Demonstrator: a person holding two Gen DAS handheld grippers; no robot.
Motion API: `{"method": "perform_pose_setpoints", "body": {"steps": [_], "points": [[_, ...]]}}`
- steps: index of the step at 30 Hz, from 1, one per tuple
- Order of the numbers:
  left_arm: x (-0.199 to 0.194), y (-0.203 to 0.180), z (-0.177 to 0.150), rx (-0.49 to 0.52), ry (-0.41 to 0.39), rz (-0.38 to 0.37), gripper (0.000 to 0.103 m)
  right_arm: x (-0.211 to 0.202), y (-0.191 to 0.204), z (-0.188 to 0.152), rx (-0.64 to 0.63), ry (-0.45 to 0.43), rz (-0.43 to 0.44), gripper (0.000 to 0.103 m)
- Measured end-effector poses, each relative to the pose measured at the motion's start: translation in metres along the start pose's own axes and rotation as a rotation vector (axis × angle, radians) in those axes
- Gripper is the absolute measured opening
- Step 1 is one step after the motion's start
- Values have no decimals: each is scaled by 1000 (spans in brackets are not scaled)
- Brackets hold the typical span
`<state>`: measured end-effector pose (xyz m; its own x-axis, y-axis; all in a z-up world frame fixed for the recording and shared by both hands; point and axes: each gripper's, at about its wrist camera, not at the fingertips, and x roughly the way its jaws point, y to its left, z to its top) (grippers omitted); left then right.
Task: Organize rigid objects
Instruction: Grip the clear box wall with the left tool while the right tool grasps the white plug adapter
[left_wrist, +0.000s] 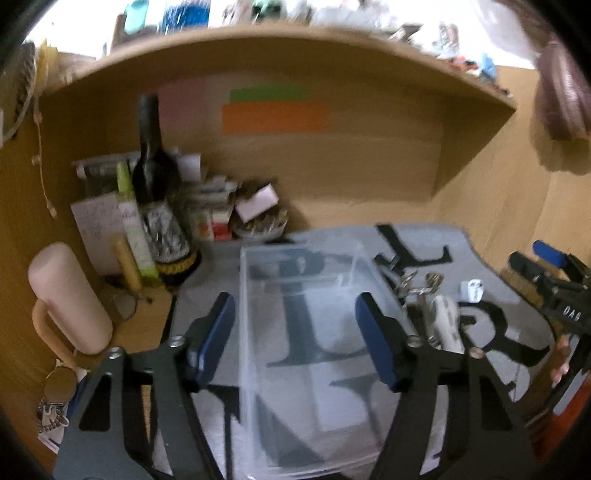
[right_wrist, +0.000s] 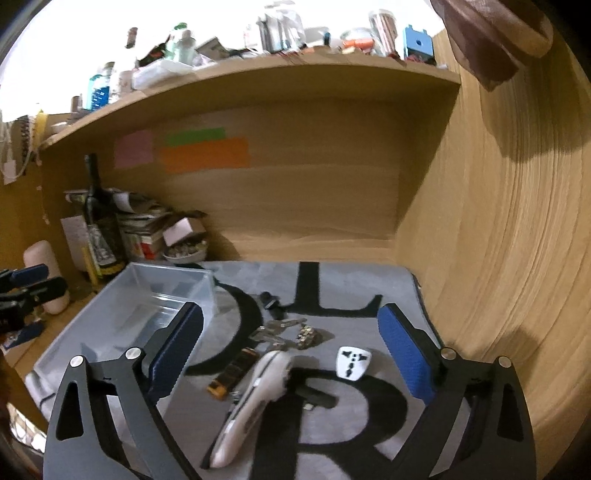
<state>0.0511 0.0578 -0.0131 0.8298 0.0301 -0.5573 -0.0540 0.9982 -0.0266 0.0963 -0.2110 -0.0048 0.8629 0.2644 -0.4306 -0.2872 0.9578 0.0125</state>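
Note:
A clear plastic box (left_wrist: 306, 332) stands empty on a grey mat (left_wrist: 480, 302) with black letters; it also shows in the right wrist view (right_wrist: 166, 291). My left gripper (left_wrist: 299, 339) is open and hangs over the box, its fingers straddling it. My right gripper (right_wrist: 291, 354) is open above a white handheld device (right_wrist: 255, 398). Around the device lie a white plug adapter (right_wrist: 352, 363), keys (right_wrist: 277, 332), a small metal piece (right_wrist: 308, 336), a brown and orange bar (right_wrist: 232, 373) and a black stick (right_wrist: 317, 397). The right gripper (left_wrist: 546, 273) shows at the left wrist view's right edge.
A dark wine bottle (left_wrist: 159, 192), stacked papers and boxes (left_wrist: 218, 206), a bowl (left_wrist: 258, 229) and a pink mug (left_wrist: 66, 299) crowd the desk's back left. A wooden shelf (right_wrist: 258, 81) full of items hangs overhead. A wooden side wall (right_wrist: 498, 258) closes the right.

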Motion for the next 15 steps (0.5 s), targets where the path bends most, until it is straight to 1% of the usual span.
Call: {"method": "perform_pose_setpoints", "body": {"steps": [2, 5, 6, 8, 12, 14, 15], "points": [[14, 12, 1, -13, 74, -11, 51, 7, -6, 1, 0, 17, -13, 91], [32, 25, 0, -30, 162, -24, 42, 18, -15, 2, 4, 50, -28, 85], [38, 30, -1, -36, 191, -26, 41, 22, -19, 1, 5, 64, -38, 83], [47, 36, -4, -42, 236, -22, 35, 30, -26, -1, 7, 87, -50, 80], [63, 43, -10, -52, 322, -36, 27, 48, -41, -8, 26, 156, -71, 78], [68, 44, -14, -48, 352, -36, 19, 56, -48, -13, 34, 192, -84, 77], [70, 44, -16, -48, 365, -39, 16, 60, -51, -16, 37, 210, -89, 77]]}}
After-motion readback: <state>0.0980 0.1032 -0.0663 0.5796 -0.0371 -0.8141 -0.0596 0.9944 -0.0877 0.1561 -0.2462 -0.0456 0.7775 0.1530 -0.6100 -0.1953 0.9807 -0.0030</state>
